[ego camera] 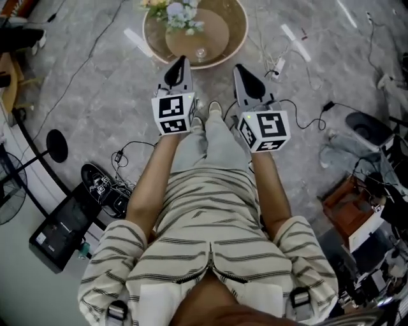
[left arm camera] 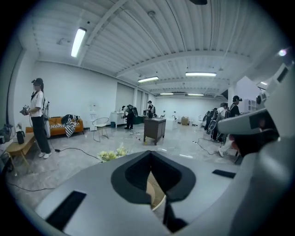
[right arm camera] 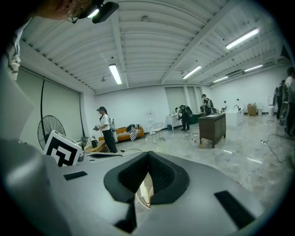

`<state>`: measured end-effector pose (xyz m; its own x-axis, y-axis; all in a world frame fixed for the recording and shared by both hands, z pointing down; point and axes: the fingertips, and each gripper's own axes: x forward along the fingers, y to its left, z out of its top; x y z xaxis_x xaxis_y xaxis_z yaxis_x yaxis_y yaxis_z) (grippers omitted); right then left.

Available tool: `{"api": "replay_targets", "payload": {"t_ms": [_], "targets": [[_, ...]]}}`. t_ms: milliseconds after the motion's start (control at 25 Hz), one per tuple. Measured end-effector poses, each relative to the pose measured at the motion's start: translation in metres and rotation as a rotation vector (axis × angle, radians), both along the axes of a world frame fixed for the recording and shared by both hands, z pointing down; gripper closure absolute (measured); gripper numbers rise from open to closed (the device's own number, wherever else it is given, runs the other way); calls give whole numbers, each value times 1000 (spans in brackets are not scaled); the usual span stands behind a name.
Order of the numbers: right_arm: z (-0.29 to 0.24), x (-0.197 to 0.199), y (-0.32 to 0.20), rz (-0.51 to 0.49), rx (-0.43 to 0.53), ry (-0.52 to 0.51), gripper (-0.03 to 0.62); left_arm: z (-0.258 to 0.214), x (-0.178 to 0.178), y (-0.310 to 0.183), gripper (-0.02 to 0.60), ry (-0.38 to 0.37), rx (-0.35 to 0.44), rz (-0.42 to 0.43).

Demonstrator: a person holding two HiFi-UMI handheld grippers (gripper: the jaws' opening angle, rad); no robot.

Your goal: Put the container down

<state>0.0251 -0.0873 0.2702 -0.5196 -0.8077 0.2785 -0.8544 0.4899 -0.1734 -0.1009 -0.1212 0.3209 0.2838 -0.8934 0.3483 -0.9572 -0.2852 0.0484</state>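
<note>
A round tan container (ego camera: 237,37) with a raised rim rests on the grey floor at the top of the head view. It holds pale flowers (ego camera: 175,13) and a clear glass (ego camera: 201,53). Both grippers hang in the air nearer the person than it, touching nothing. My left gripper (ego camera: 180,62) is shut and holds nothing; in its own view the black pads meet at the tips (left arm camera: 151,159), with the flowers (left arm camera: 110,156) beyond. My right gripper (ego camera: 240,69) is likewise shut with nothing in it (right arm camera: 148,159). A strip of tan rim (left arm camera: 156,196) shows below the left pads.
Cables (ego camera: 121,153) and a power strip (ego camera: 278,65) trail across the floor. A black case (ego camera: 60,232) lies at the left and boxes (ego camera: 347,207) at the right. A dark cabinet (left arm camera: 154,130), a wire chair (left arm camera: 100,126) and several people stand across the room.
</note>
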Motion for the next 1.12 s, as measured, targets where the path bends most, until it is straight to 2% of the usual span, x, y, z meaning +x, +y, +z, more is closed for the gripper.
{"api": "replay_targets", "payload": {"t_ms": [160, 280, 480, 920, 1120], "targets": [[-28, 8, 5, 16, 13, -33, 586, -48, 8, 1, 584, 10, 52, 4], [-44, 17, 4, 10, 19, -25, 586, -71, 15, -1, 584, 42, 71, 1], [-68, 29, -12, 3, 69, -32, 586, -102, 19, -6, 584, 36, 118, -2], [-98, 25, -7, 11, 127, -43, 586, -141, 10, 13, 584, 78, 162, -5], [-103, 25, -9, 15, 154, -51, 586, -149, 10, 17, 584, 59, 192, 2]]}}
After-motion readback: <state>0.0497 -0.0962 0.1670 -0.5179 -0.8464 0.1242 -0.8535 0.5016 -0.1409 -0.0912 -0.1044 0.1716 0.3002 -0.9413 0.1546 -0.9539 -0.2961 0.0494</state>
